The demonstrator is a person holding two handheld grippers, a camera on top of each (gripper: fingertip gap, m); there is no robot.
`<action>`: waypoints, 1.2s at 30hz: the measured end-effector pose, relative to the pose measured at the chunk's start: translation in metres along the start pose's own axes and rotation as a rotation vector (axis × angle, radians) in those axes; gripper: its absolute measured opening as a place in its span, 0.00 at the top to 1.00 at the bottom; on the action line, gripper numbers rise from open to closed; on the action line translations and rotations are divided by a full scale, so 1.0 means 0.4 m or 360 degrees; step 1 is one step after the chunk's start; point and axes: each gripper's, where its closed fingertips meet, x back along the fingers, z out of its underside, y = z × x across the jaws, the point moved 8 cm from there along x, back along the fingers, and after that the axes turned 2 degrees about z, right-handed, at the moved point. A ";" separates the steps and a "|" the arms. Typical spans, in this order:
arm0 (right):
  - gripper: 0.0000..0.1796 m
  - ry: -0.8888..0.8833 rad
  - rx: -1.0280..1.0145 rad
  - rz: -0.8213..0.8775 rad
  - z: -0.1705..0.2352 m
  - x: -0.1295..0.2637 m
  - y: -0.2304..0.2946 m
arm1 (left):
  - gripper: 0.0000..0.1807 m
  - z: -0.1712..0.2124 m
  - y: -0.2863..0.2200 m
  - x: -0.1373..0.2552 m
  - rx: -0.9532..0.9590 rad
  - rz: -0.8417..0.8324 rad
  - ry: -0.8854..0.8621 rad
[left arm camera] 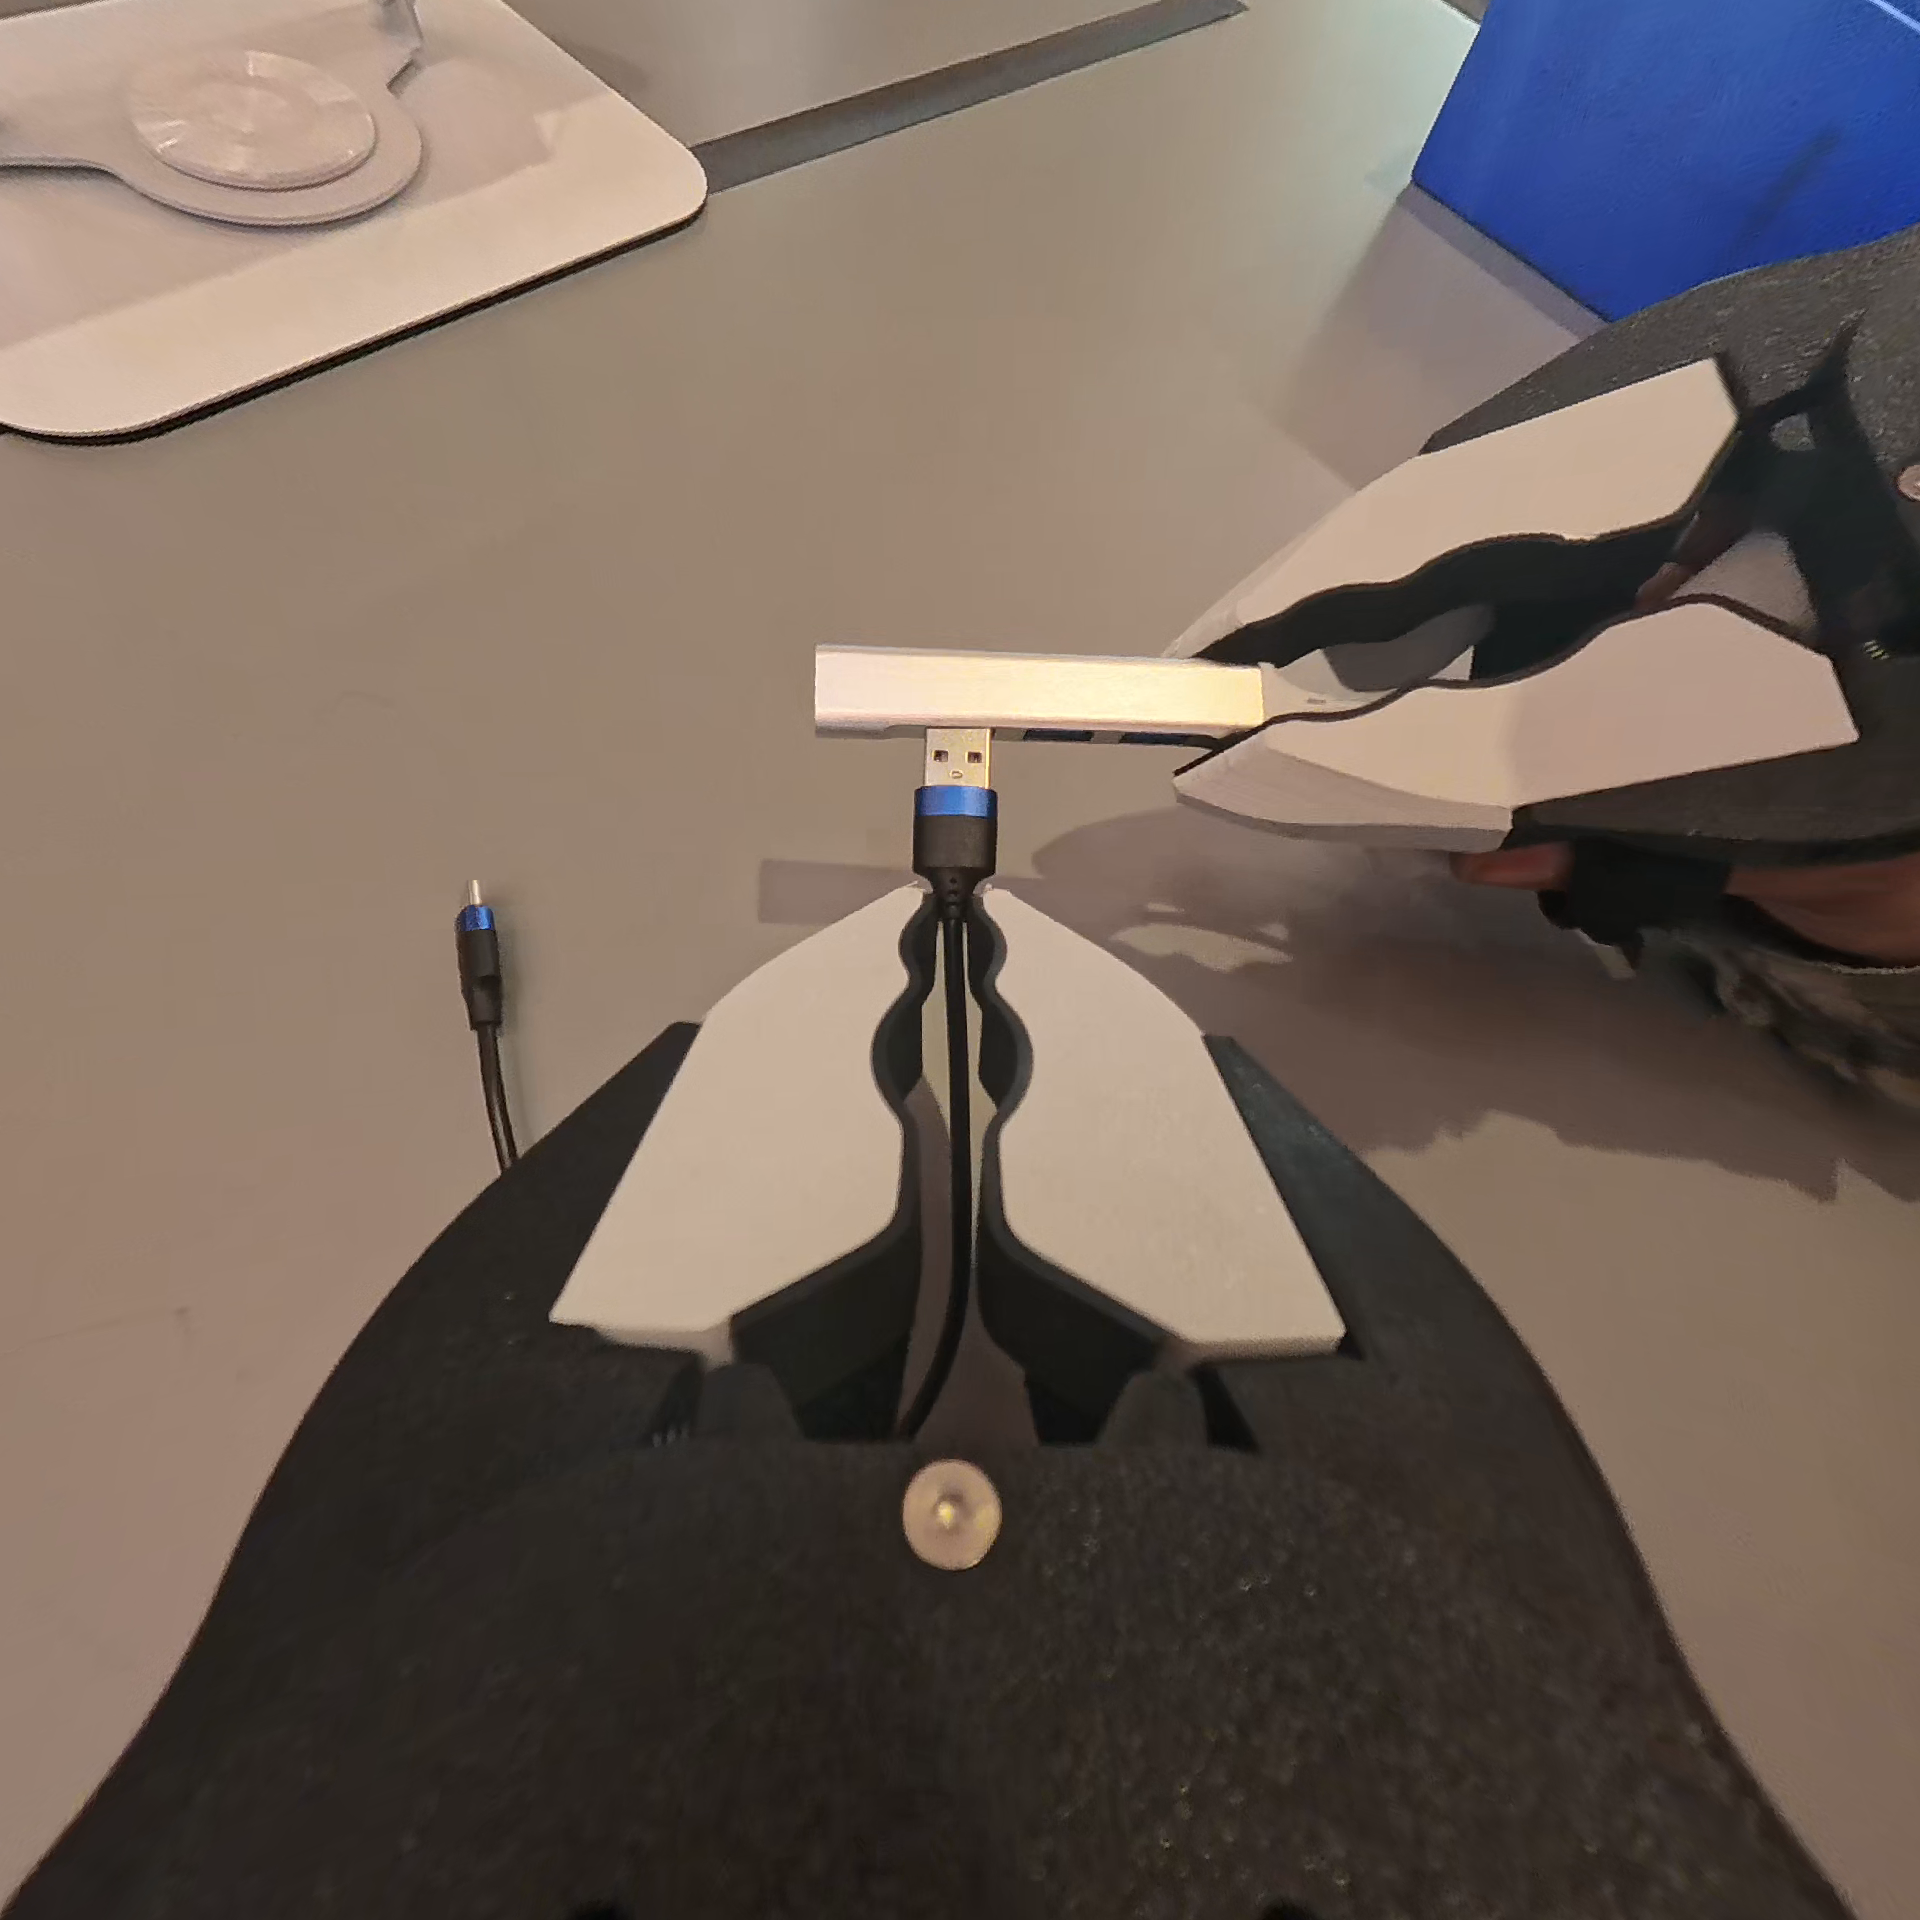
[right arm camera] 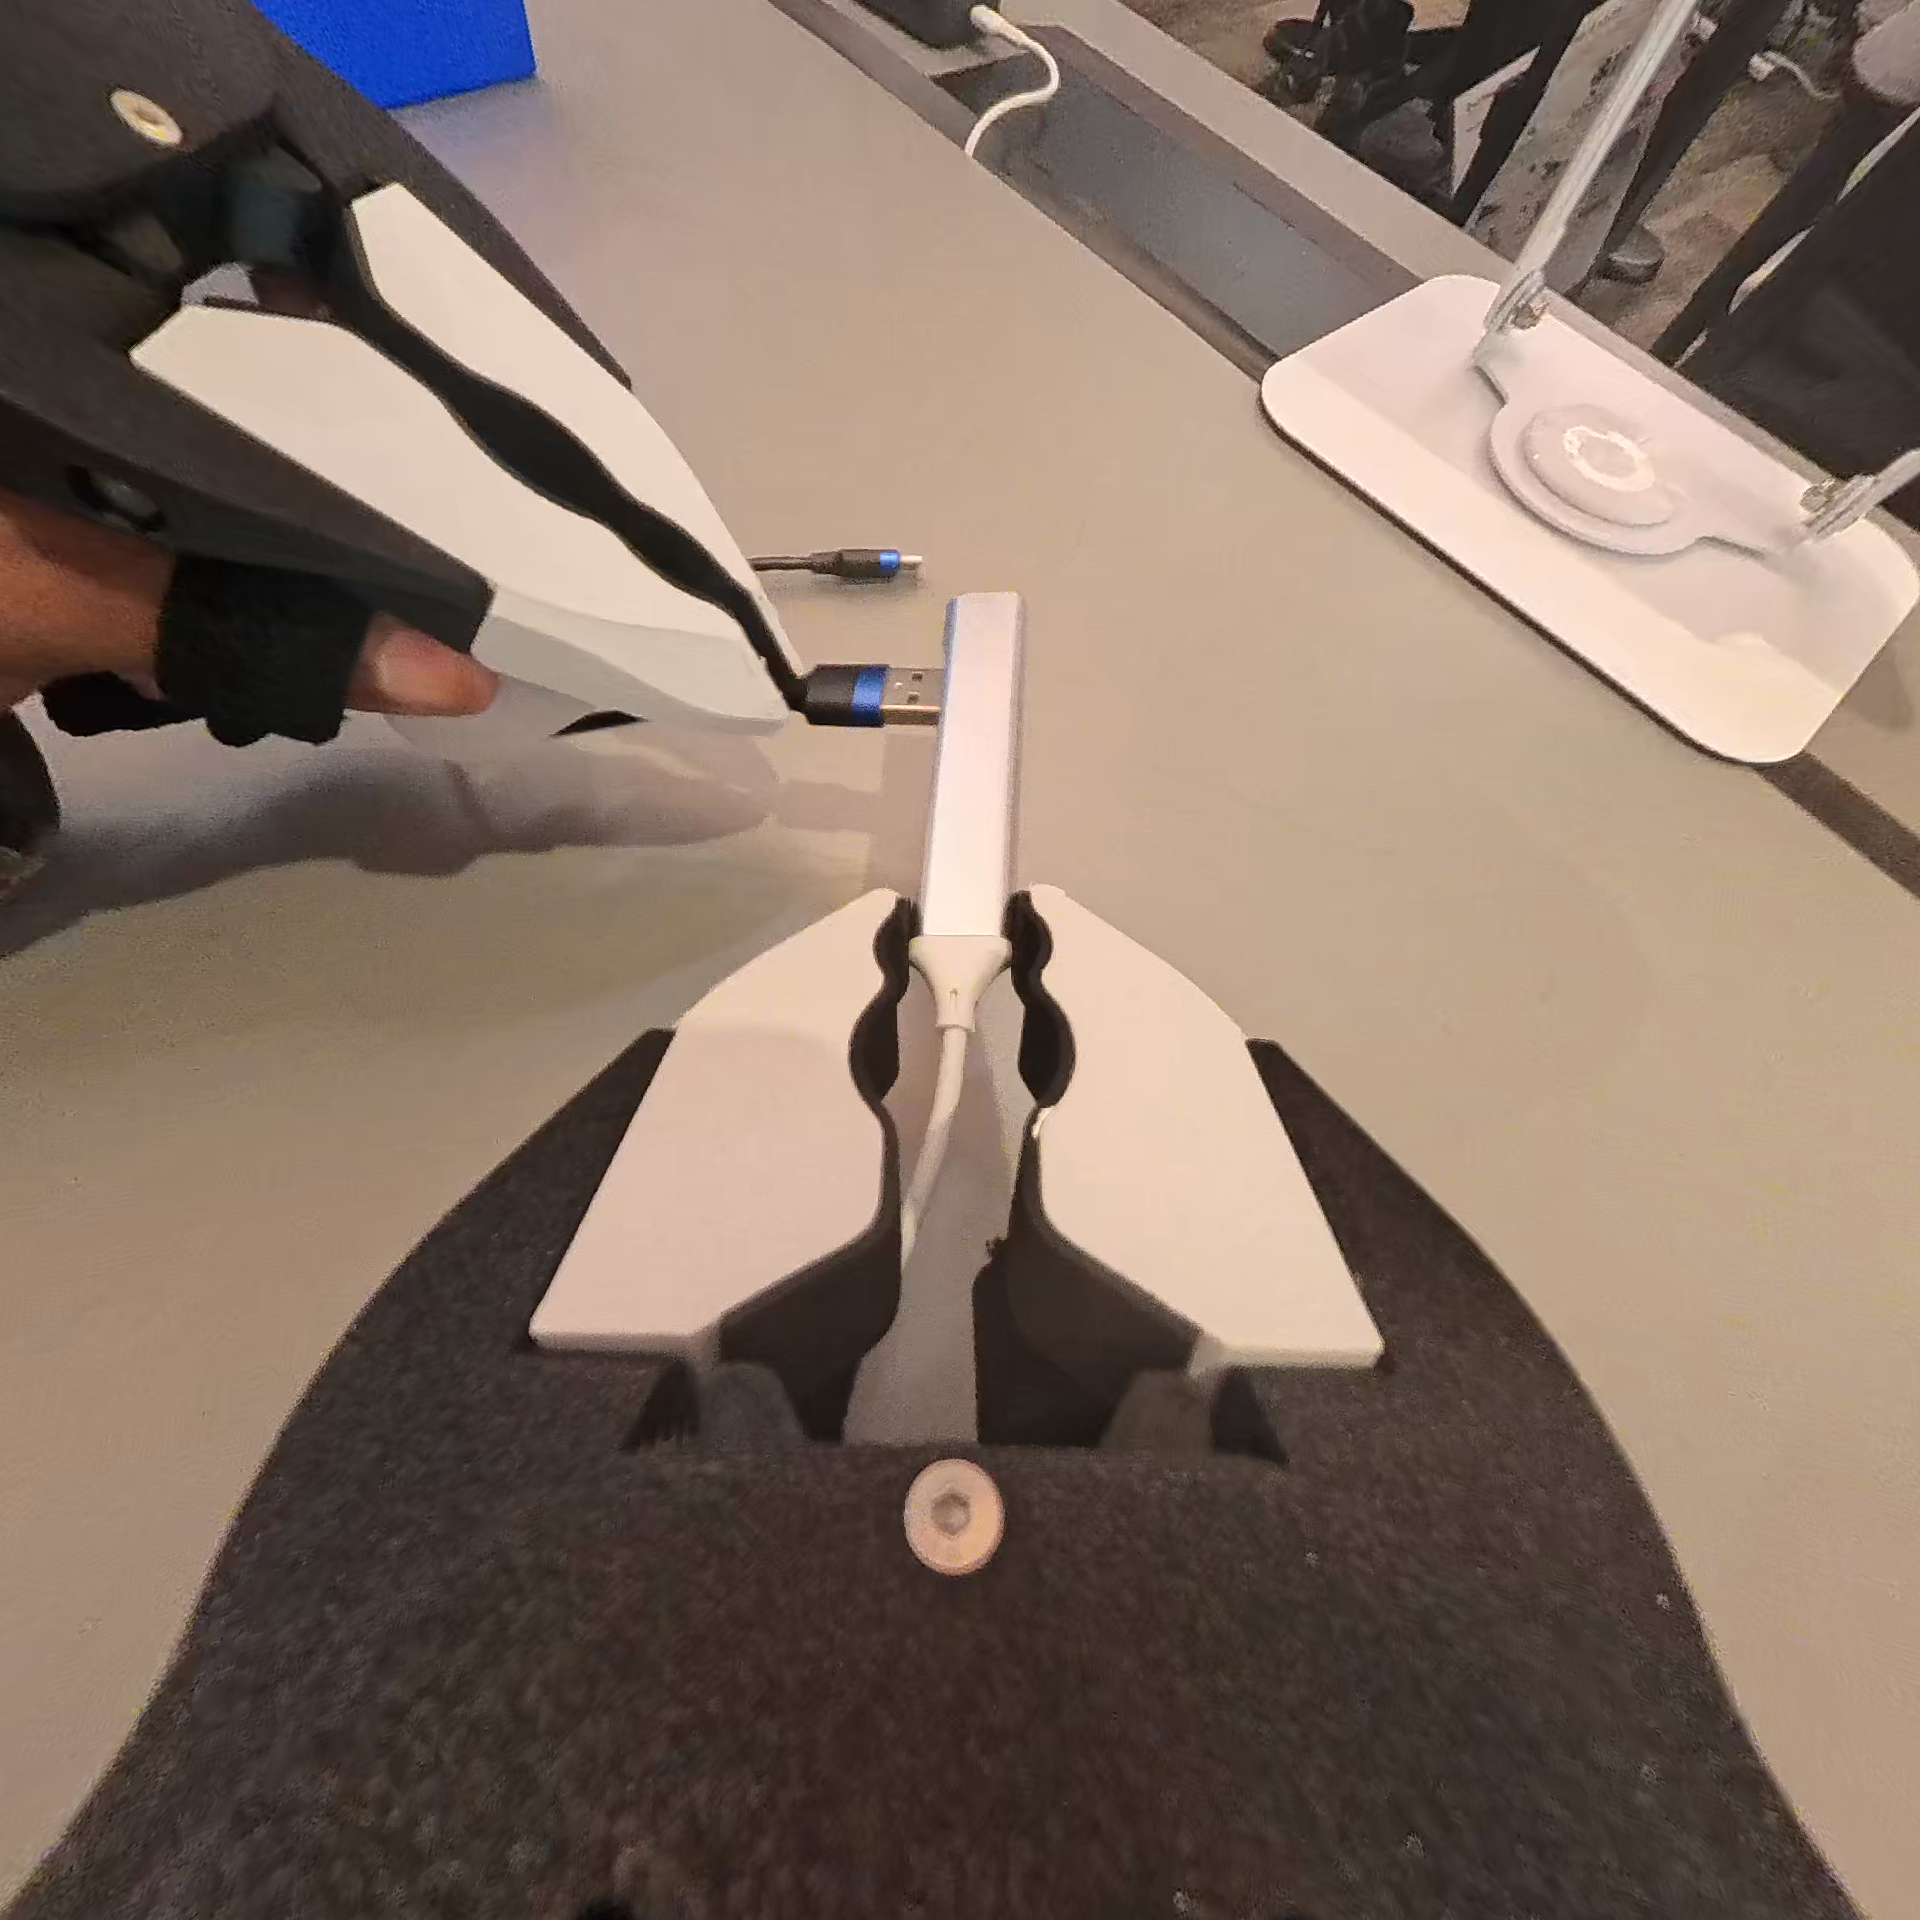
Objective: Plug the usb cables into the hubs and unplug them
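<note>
My left gripper [left arm camera: 954,891] is shut on a black USB cable just behind its blue-ringed plug [left arm camera: 956,805]. The plug's metal tip touches the side of a silver hub [left arm camera: 1029,691] at one of its ports, with most of the metal still showing. My right gripper [right arm camera: 961,914] is shut on the cable end of the hub [right arm camera: 977,748] and holds it above the table. In the right wrist view the left gripper [right arm camera: 784,691] comes in from the left with the plug [right arm camera: 883,698]. The hub's white cable [right arm camera: 940,1081] runs back between my right fingers.
The cable's other small plug [left arm camera: 478,940] lies on the grey table [left arm camera: 727,520], also seen in the right wrist view [right arm camera: 873,563]. A white stand base [left arm camera: 312,239] sits far left. A blue box [left arm camera: 1683,135] stands far right. A gloved hand [right arm camera: 260,665] holds the left gripper. Tip to tip, the grippers are about 6 centimetres apart.
</note>
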 end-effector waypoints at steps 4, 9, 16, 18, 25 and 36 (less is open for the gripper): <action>0.90 0.0006 0.0018 0.0009 -0.002 0.002 0.002 | 0.98 0.001 -0.006 -0.004 -0.0041 -0.0025 0.0030; 0.90 -0.0005 0.0017 0.0009 0.000 0.003 0.001 | 0.98 0.000 -0.007 -0.006 -0.0052 -0.0020 0.0031; 0.90 0.0033 0.0123 0.0051 -0.004 0.003 0.011 | 0.98 0.001 -0.009 -0.006 -0.0126 -0.0055 0.0073; 0.90 0.0043 0.0128 0.0056 -0.003 0.002 0.012 | 0.98 0.000 -0.016 -0.008 -0.0192 -0.0115 0.0099; 0.90 0.0043 0.0165 0.0077 -0.006 0.001 0.021 | 0.98 0.005 -0.011 -0.014 -0.0192 -0.0126 0.0107; 0.90 0.0000 0.0007 0.0044 0.001 0.004 -0.009 | 0.97 0.003 -0.010 0.000 -0.0202 -0.0062 0.0156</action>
